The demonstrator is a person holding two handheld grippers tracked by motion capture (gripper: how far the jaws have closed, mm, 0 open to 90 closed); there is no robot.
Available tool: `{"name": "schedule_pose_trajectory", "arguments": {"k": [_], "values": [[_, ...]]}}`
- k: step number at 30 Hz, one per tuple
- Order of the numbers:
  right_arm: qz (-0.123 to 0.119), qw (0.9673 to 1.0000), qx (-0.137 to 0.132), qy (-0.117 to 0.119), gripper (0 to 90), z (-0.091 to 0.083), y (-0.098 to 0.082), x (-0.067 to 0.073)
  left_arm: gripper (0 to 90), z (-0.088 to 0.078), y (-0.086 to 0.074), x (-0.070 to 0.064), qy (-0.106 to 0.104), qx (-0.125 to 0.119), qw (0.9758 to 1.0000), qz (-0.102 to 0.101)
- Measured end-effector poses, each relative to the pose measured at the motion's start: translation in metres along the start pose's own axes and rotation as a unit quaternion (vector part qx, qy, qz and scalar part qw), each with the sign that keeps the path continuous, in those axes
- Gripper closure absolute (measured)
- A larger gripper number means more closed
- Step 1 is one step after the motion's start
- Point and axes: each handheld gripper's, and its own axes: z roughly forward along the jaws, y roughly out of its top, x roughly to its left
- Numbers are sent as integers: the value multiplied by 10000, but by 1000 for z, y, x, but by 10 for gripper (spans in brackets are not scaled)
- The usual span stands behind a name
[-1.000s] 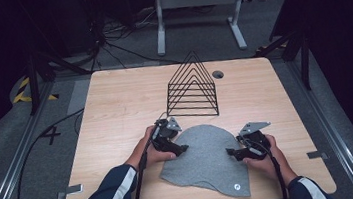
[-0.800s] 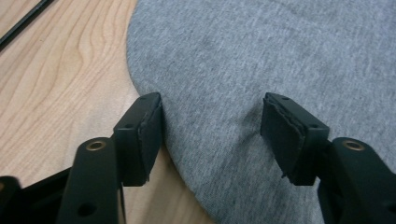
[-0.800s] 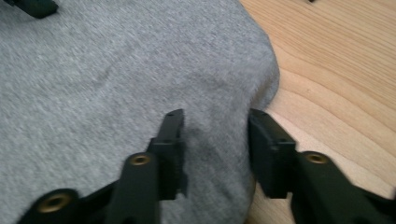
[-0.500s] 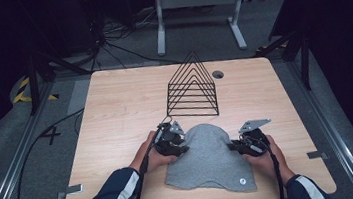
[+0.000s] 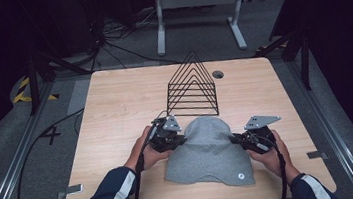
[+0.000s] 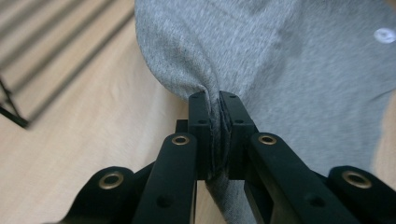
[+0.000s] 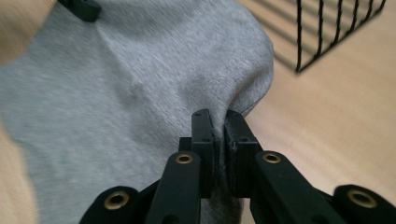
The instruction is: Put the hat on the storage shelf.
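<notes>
Garment: grey knit garment (image 5: 206,151) flat on the table (image 5: 116,116), just in front of the black wire rack (image 5: 192,88).
Left tongs (image 6: 219,105): clamped on the cloth's edge left of the rack.
Right tongs (image 7: 218,122): clamped on the opposite edge.
Handling: likely light, soft, floppy; it would sag between 2 grips.
Hold: edges, well apart.

The small round mark (image 5: 240,176) on the grey cloth (image 5: 205,151) is unreadable.

Wire rack (image 5: 192,88) just beyond the cloth (image 5: 208,148); bare table (image 5: 115,106) leftward.
</notes>
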Motion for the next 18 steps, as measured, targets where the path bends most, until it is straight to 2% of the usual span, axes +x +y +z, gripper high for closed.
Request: {"name": "schedule_pose_trajectory", "arguments": {"k": [1,2,5,7,11,12,13,15,18], "values": [[-50,9999,-109,-19,847,-5,6,1,847,-7,3,0,37,-120,9999,32],[-50,9999,-109,-19,847,-5,6,1,848,-7,3,0,37,-120,9999,32],[-193,9989,-410,-106,847,-20,28,-1,849,-24,12,4,153,-324,9993,142],[-248,9984,-487,-129,847,-25,37,-3,850,-33,19,6,280,-401,9986,208],[-399,9962,-747,-184,847,-36,63,-6,851,-57,38,12,503,-636,9961,350],[-429,9957,-802,-174,847,-39,69,-7,851,-57,38,12,503,-636,9961,350],[-429,9957,-802,-174,847,-39,69,-7,851,-63,43,15,505,-710,9955,363],[-471,9942,-950,-170,847,-44,81,-8,851,-75,52,19,560,-810,9943,418],[-559,9909,-1201,-218,847,-59,103,-12,851,-94,69,24,645,-1020,9915,488]]}}
